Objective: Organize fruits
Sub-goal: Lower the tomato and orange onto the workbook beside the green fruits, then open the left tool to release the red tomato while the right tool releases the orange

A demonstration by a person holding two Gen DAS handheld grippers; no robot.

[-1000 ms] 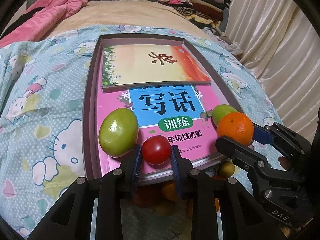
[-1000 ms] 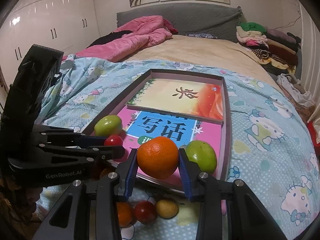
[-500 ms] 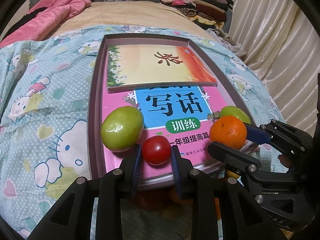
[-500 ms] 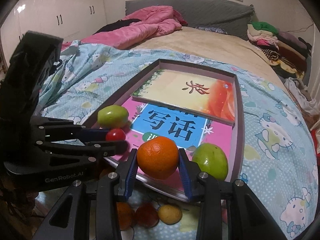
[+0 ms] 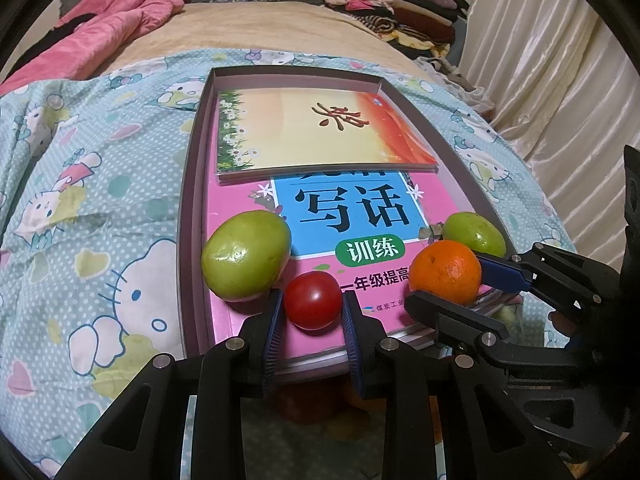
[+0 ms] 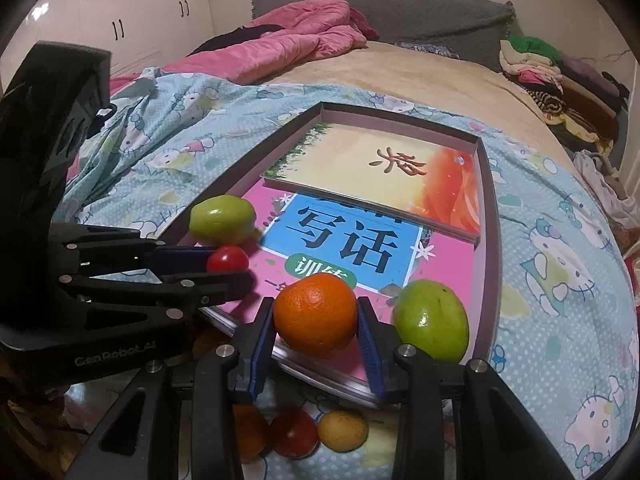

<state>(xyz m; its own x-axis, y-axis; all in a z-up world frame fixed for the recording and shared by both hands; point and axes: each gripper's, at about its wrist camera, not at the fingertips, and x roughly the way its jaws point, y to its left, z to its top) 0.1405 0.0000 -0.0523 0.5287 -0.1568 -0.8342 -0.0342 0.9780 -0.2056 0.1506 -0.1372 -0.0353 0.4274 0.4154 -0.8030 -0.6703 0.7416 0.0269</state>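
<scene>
Item: shallow mauve tray (image 5: pixel 191 184) on a blue cartoon-cat bedspread (image 5: pixel 80 200), holding two books.

Writing legible: pink workbook (image 5: pixel 248 332) with a blue panel reading "写话", a green oval "训练", and a lower line "一年级提高" partly hidden by fruit; the publisher's line near the bottom edge is too small to read fully. The cream-and-orange book (image 5: pixel 300 132) lies over the workbook's far end and bears one brush character. The left tool's body, seen from the right wrist, is marked "GenRobot.AI" (faint).

Left gripper (image 5: pixel 312 314): low over the workbook's near edge, jaws narrow and clamped on a red tomato (image 5: pixel 313 300), just beside a large green fruit (image 5: pixel 246 261) resting on the workbook.

Right gripper (image 6: pixel 317 330): level with the left one and to its right, jaws closed around an orange (image 6: pixel 316 314) at the workbook's near right corner; a second green fruit (image 6: pixel 430 326) sits just beside it in the tray.

Loose on the bedspread below the tray's near edge: another orange fruit (image 6: pixel 250 434), a dark red one (image 6: pixel 294 432) and a yellowish one (image 6: pixel 343 431), in a row.
</scene>
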